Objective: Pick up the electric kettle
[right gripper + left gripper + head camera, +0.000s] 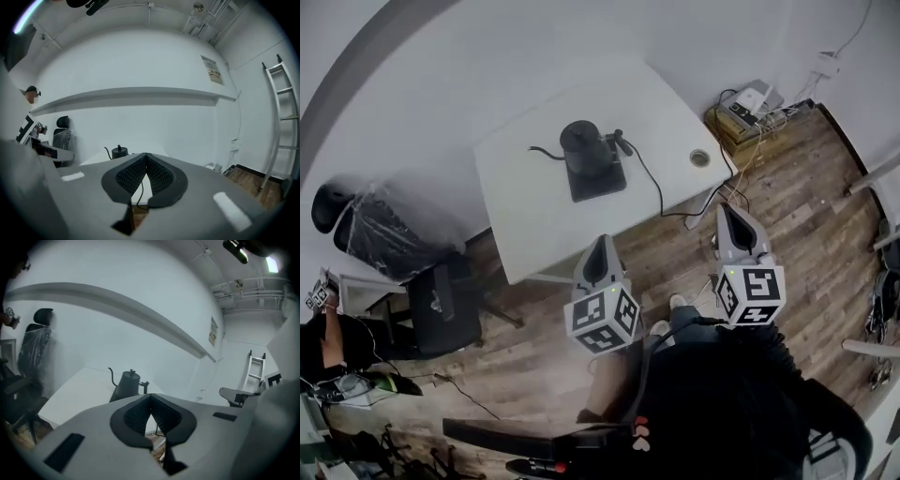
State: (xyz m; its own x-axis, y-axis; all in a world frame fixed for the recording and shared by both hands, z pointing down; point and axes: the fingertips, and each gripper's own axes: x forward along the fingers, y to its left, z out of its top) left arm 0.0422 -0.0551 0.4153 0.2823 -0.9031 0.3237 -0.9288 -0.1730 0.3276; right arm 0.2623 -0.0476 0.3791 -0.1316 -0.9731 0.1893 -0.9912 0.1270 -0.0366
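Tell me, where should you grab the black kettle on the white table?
Probably by the handle of the black gooseneck electric kettle. In the head view it sticks out sideways on the kettle's right, opposite the thin curved spout, so jaws coming from that side could close across it and lift straight off the flat black square base.

Quick tally: one white table (534, 216) on the far side. On it sits just one black electric kettle (586, 147) on one square base (598, 183), with one cord (659, 197) running off to the right. There's one round cable hole (700, 157) at the table's right end. Two grippers are on the near side, the left gripper (604, 239) and the right gripper (725, 208). Each has one marker cube (603, 319), so two cubes. One plastic-wrapped office chair (380, 234) on the left, and one ladder (281, 122) far right.
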